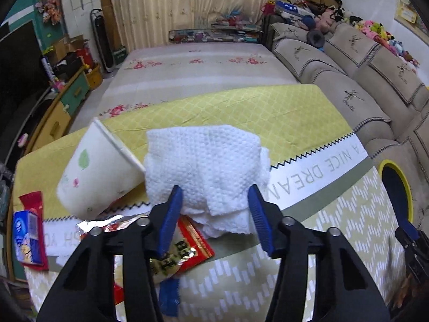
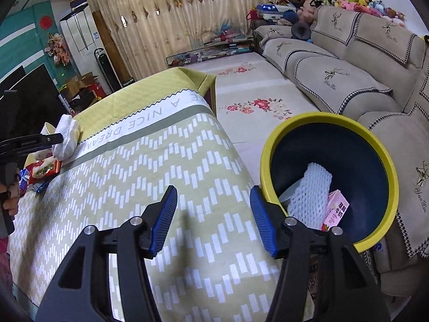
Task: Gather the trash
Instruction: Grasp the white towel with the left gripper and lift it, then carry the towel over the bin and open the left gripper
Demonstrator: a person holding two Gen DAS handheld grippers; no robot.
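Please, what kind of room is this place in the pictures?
Most likely a home living room. A long beige sofa runs along one side, with stuffed toys on top of it, a curtain at the far end, and a cloth-covered table beside a waste bin.

a home living room: a beige fabric sectional sofa (image 2: 348, 80) topped with colourful plush toys (image 2: 356, 0), cream patterned curtains (image 2: 174, 21), a floral floor mat (image 1: 198, 69).

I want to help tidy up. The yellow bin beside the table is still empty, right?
Not empty. The right wrist view shows the yellow bin beside the table already holding a white foam net and a pink carton.
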